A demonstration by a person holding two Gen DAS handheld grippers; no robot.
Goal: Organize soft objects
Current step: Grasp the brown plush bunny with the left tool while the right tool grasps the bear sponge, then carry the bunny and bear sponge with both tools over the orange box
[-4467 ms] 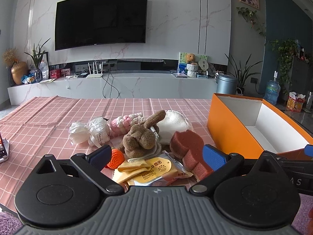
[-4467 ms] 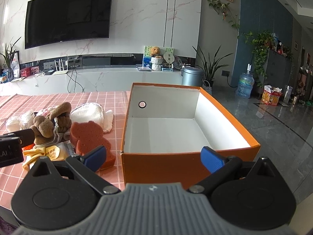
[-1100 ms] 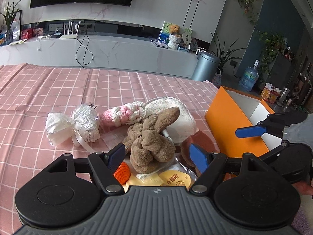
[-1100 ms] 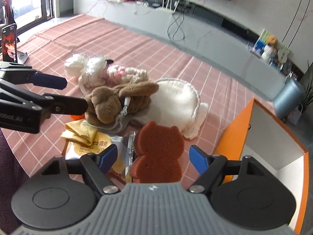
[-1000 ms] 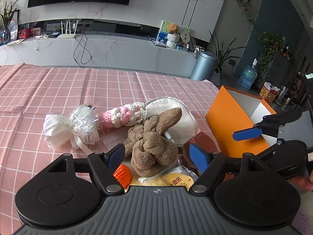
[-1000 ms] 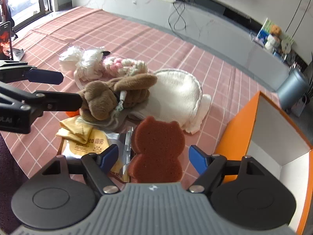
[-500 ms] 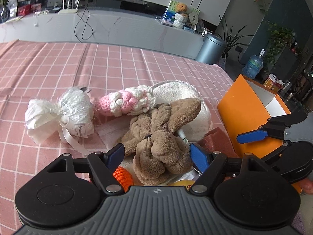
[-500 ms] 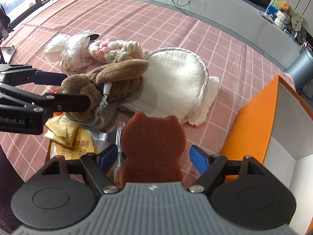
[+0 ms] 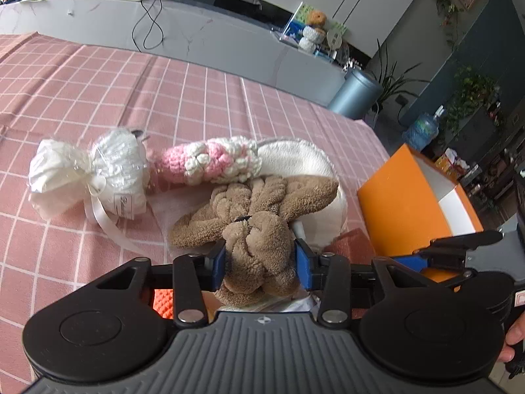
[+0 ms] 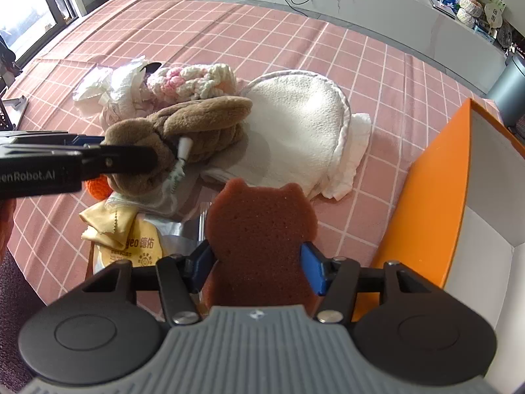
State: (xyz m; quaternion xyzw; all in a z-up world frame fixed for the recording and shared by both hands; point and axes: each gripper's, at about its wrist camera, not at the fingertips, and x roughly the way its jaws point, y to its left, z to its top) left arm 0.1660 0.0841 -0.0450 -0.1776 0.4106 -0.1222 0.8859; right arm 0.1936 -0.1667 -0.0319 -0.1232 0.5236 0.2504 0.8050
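Note:
My left gripper (image 9: 261, 264) is shut on the brown plush headband (image 9: 259, 220), which lies in the pile on the pink checked tablecloth (image 9: 98, 82). It also shows in the right wrist view (image 10: 183, 131). My right gripper (image 10: 256, 264) is shut on the reddish-brown bear-shaped sponge (image 10: 261, 226). Beside them lie a pink and white crochet piece (image 9: 210, 161), a white fluffy mitt (image 10: 302, 124) and a white wrapped bundle (image 9: 88, 174). The open orange box (image 10: 436, 197) stands to the right.
An orange knitted ball (image 10: 98, 188), a yellow cloth (image 10: 108, 221) and a yellow packet (image 10: 137, 246) lie under the pile. A phone stand (image 10: 8, 111) sits at the far left. A grey bin (image 9: 354, 95) stands beyond the table.
Both grippers moved forward and down onto the pile and closed: the left on the brown headband, the right on the bear sponge.

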